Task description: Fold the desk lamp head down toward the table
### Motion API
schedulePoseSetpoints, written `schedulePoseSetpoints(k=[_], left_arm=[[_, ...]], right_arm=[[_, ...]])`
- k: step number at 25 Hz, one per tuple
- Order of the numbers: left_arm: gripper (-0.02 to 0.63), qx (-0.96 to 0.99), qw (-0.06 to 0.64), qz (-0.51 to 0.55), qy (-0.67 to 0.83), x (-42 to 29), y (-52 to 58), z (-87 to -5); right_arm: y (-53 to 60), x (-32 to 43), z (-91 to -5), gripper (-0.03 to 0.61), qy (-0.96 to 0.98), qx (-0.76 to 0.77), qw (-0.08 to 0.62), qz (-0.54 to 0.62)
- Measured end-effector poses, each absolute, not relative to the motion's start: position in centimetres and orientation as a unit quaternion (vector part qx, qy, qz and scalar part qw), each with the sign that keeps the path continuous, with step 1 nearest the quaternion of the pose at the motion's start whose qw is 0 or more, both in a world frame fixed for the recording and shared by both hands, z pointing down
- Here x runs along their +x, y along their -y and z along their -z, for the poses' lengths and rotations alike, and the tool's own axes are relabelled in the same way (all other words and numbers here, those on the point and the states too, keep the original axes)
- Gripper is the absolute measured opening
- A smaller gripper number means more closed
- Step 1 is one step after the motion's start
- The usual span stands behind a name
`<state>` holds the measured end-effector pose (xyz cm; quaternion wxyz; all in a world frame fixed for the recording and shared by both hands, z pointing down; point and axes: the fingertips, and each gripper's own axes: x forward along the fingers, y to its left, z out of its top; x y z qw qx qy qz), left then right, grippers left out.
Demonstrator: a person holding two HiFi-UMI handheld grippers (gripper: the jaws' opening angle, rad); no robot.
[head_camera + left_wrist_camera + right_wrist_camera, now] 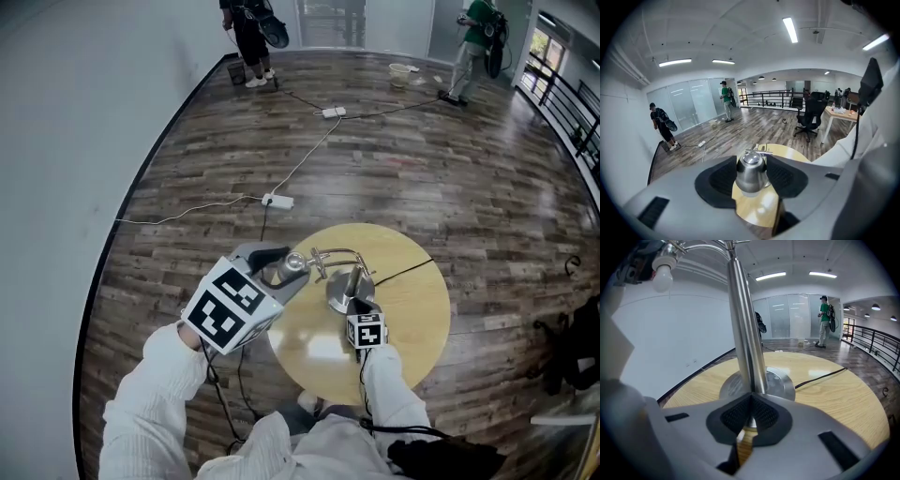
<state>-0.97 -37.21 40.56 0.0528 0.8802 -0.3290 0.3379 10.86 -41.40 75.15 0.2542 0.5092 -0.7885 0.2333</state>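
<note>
A desk lamp [336, 286] is seen standing upright near the middle of the round table [422, 347], with its circular base [780, 383] flat on the tabletop. In the head view, the lamp head [751, 169] is carried above the table's left part at the end of a curved arm, and a white bulb [662, 273] shows beneath it. The head is pinched by the left gripper [751, 182], which is held over the table's left edge with both pads pressed against the sides of the metal shade. The right gripper [751, 414] is lowered at the table's near side, its jaws clamped on the pole [743, 333] just above the base. A black cord [820, 377] is laid from the base across the tabletop to the table's far right edge. Beyond the table, a white power strip [277, 201] lies on the wood floor [422, 159]. A person in black [248, 42] and a person in green [472, 52] are seen well away from the table, by the far wall.
</note>
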Motion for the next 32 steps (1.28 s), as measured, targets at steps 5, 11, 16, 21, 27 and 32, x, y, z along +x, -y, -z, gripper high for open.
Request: schedulePoseSetpoints(k=[5,11,16,21,27,32], left_arm=[[0.195,0.872,0.08,-0.357,0.325,-3.1,36.6,-43.4],[0.195,0.85,0.142,-0.392,0.32,-5.5,36.1,-49.9],[0.195,0.842,0.174,-0.394,0.325,-6.2,36.1,-55.7],[0.195,0.846,0.184,-0.377,0.328,-5.7,36.7,-58.9],[0.199,0.848,0.193,-0.362,0.336,-5.0,37.3,-60.9],[0.199,0.845,0.199,-0.361,0.342,-4.3,37.6,-62.2]], right_arm=[[41.3,10.5,-75.0,0.012,0.787,0.509,0.261,-0.231],[41.5,10.6,-75.0,0.012,0.789,0.508,0.264,-0.225],[41.3,10.2,-75.1,0.012,0.788,0.509,0.265,-0.223],[41.5,10.1,-75.3,0.012,0.789,0.509,0.264,-0.221],[41.6,10.0,-75.0,0.012,0.788,0.508,0.269,-0.219],[41.7,10.2,-75.1,0.012,0.785,0.512,0.268,-0.223]])
